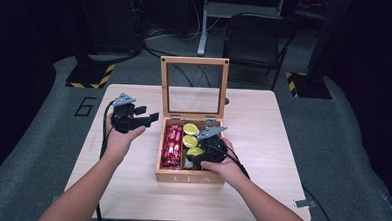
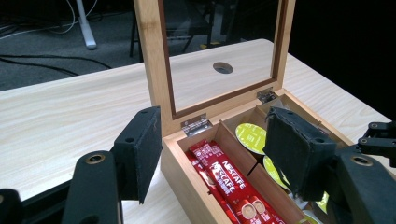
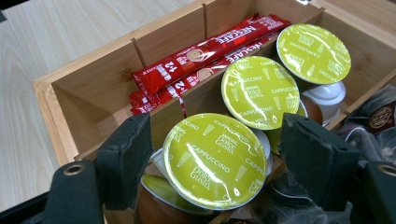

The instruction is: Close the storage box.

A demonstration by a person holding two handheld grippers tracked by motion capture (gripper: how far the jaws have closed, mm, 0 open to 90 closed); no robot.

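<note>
While the right gripper (image 1: pixel 198 157) sits down in the wooden tea box (image 1: pixel 188 178), its jaws stand apart on either side of the nearest green-lidded Cappuccino capsule (image 3: pixel 215 161). In the right gripper view there's a sliver of gap at each pad, so I read it as spread, not pinching. Capsule lies tilted in the middle compartment at the box's near end, resting on other pods.

Counts:
- green Cappuccino capsules: three with lids showing, in a row along the middle compartment (image 1: pixel 190 140); edge of another lid under the nearest one
- red Nescafe sticks (image 1: pixel 172 146): at least three, stacked in the left compartment; exact count unclear
- dark capsules (image 3: pixel 380 116) in the right compartment: can't count
- one box, glass lid (image 1: pixel 193 86) standing upright

Right hand: forearm comes in from bottom right, hand over the box's front edge, gripper angled down into it.

Left gripper (image 1: pixel 153 118): held just left of the box above the table (image 1: pixel 262 143), pointing toward its back-left corner, jaws apart with nothing between them.
</note>
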